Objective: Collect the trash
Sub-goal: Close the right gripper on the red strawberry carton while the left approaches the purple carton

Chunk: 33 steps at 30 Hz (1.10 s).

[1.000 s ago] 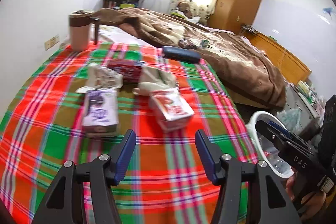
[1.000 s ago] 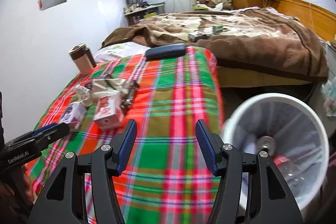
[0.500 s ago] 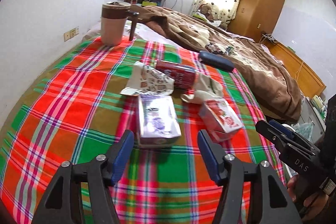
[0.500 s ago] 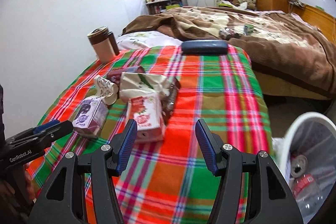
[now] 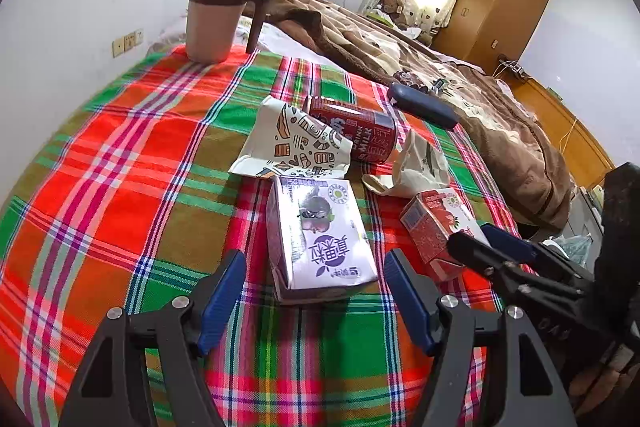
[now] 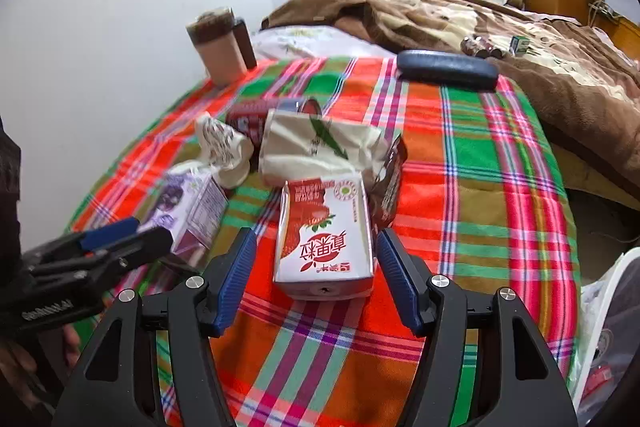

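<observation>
Both grippers have closed in on the cartons since the earlier frames. The left gripper [image 5: 314, 293] now lines up with the purple juice carton [image 5: 318, 241], and the right gripper [image 6: 312, 273] brackets the red juice carton [image 6: 326, 239], both lying on the plaid cloth [image 5: 120, 167]. Jaws on each stand apart, gripping nothing. The white bin [image 6: 604, 315], earlier centred in the right view, now shows only at its edge; contact seems not yet made.

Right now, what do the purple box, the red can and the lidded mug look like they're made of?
Purple box: coated paperboard, judging by its creased folded edges and slight sheen. Red can: probably thin metal, a printed glossy cylinder with a rolled rim. Mug: seemingly matte plastic, though coated steel is possible.
</observation>
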### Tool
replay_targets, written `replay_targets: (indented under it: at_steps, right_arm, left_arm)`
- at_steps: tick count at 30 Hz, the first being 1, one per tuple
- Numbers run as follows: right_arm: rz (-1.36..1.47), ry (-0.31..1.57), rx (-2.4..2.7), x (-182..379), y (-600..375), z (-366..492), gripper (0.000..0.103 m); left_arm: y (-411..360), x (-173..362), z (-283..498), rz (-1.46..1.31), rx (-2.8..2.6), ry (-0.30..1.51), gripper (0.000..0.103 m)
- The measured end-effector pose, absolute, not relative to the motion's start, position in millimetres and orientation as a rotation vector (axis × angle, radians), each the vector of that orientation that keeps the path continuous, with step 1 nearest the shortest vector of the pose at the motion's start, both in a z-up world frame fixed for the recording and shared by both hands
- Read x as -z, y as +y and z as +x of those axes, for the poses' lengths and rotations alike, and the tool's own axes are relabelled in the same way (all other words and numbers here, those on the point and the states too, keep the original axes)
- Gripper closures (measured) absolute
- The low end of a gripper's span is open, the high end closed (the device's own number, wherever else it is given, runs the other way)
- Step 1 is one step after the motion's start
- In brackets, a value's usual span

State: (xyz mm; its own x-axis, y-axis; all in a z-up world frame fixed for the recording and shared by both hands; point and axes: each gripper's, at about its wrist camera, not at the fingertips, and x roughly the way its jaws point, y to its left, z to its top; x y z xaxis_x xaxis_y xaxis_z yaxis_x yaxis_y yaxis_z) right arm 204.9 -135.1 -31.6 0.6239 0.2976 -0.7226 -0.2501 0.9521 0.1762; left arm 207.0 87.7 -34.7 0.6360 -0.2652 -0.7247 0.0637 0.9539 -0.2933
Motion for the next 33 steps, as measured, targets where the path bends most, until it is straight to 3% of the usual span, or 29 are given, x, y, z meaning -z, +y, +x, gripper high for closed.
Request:
replay_targets:
  at_steps: [33]
  right_arm:
    - [0.131, 0.873, -0.232, 49.1, -151.6, 222.4, 0.042]
  left_arm:
    - [69.6, 53.9, 244.5, -0.193, 0.159, 0.908, 0.032]
